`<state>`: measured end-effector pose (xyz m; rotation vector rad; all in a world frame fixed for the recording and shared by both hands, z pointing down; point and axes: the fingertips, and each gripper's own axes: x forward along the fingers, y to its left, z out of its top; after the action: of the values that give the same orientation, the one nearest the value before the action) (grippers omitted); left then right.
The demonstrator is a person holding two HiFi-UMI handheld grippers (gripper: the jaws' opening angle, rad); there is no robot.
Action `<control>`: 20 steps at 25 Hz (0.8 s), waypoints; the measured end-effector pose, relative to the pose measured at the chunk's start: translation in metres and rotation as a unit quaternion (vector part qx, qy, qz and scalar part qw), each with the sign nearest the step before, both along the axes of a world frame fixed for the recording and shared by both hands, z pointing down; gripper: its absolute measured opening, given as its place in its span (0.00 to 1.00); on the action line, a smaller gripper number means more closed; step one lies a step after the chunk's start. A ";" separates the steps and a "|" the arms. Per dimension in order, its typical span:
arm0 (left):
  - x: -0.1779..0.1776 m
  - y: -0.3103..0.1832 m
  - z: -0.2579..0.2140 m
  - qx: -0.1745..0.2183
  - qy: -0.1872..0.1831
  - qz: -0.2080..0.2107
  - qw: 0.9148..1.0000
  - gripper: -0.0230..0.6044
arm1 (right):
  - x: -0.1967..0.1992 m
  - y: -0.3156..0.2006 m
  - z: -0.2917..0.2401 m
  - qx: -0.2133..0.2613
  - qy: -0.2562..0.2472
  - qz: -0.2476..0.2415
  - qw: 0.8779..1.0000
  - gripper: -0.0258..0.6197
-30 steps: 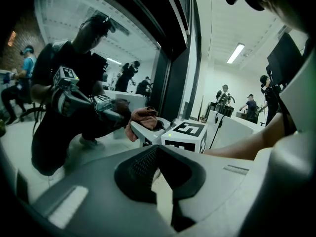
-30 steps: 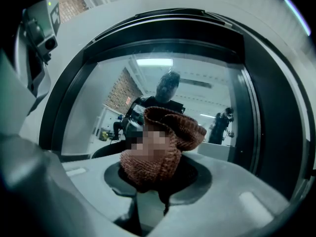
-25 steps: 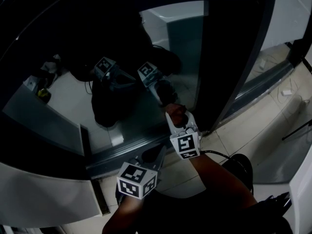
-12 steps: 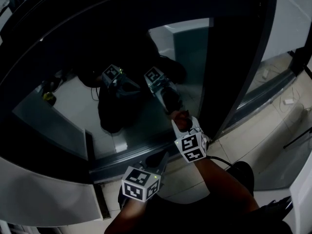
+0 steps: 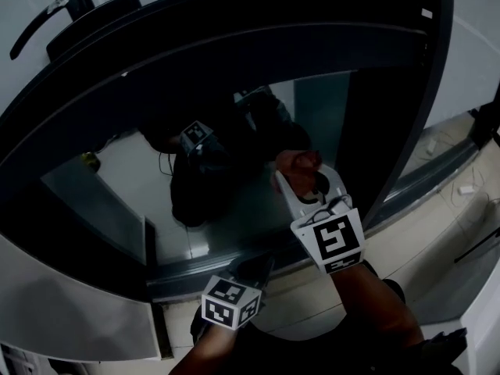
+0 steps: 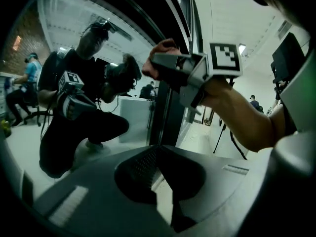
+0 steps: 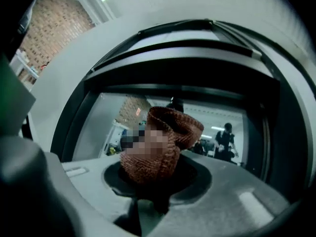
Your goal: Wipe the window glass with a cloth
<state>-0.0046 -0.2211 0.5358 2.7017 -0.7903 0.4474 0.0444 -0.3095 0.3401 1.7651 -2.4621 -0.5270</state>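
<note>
Nearest, at 6 o'clock in the head view, the left gripper (image 5: 255, 266) sits low in front of the person, marker cube toward the camera. Its own view shows the jaws brought together at the tips with nothing between them. They point at the bottom rail of the window (image 5: 226, 266).

Up toward 1 o'clock from it, on a bare forearm (image 5: 375, 303), the right gripper (image 5: 301, 180) is raised higher and reaches forward. Its jaws are clamped on a bunched reddish-brown cloth (image 5: 299, 165). In the right gripper view the knitted wad stands up out of the closed jaws, folded over at the top. The cloth lies close to the centre of the head view, and its free end is up against the window glass (image 5: 117, 170); from the left gripper view it seems to meet its own reflection there.

The glass is dark and mirror-like, giving back a crouched figure and marker cubes at about 10 o'clock of the cloth. A wide black frame (image 5: 234, 45) arches over the pane, with an upright (image 5: 391, 131) at 3 o'clock of the cloth. Beyond that, pale floor tiles (image 5: 445, 225) run toward 4 o'clock. Farthest, at 11 o'clock, a dark handle (image 5: 47, 18) is fixed to a light wall.
</note>
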 end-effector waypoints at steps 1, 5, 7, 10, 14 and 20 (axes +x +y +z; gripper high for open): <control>-0.001 0.000 -0.001 0.001 0.000 -0.001 1.000 0.06 | -0.004 0.002 -0.024 0.019 0.005 -0.004 1.000 0.20; -0.004 0.000 -0.003 0.002 0.001 -0.003 1.000 0.06 | -0.019 -0.003 -0.088 0.067 0.036 -0.007 0.997 0.20; -0.004 0.002 -0.005 0.003 0.002 -0.004 1.000 0.06 | -0.025 -0.007 -0.108 0.086 0.041 -0.009 0.995 0.20; -0.006 0.004 -0.006 0.003 0.003 -0.006 1.000 0.06 | -0.033 -0.009 -0.128 0.100 0.037 -0.009 0.994 0.20; -0.008 0.006 -0.006 0.004 0.003 -0.008 1.000 0.06 | -0.033 -0.015 -0.138 0.110 0.028 -0.006 0.993 0.20; -0.016 0.003 -0.005 0.003 0.002 -0.017 1.000 0.06 | -0.035 -0.022 -0.144 0.113 0.017 0.006 0.993 0.20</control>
<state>-0.0202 -0.2180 0.5305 2.6887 -0.8369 0.4320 0.0090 -0.3313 0.1963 1.8292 -2.4501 -0.8578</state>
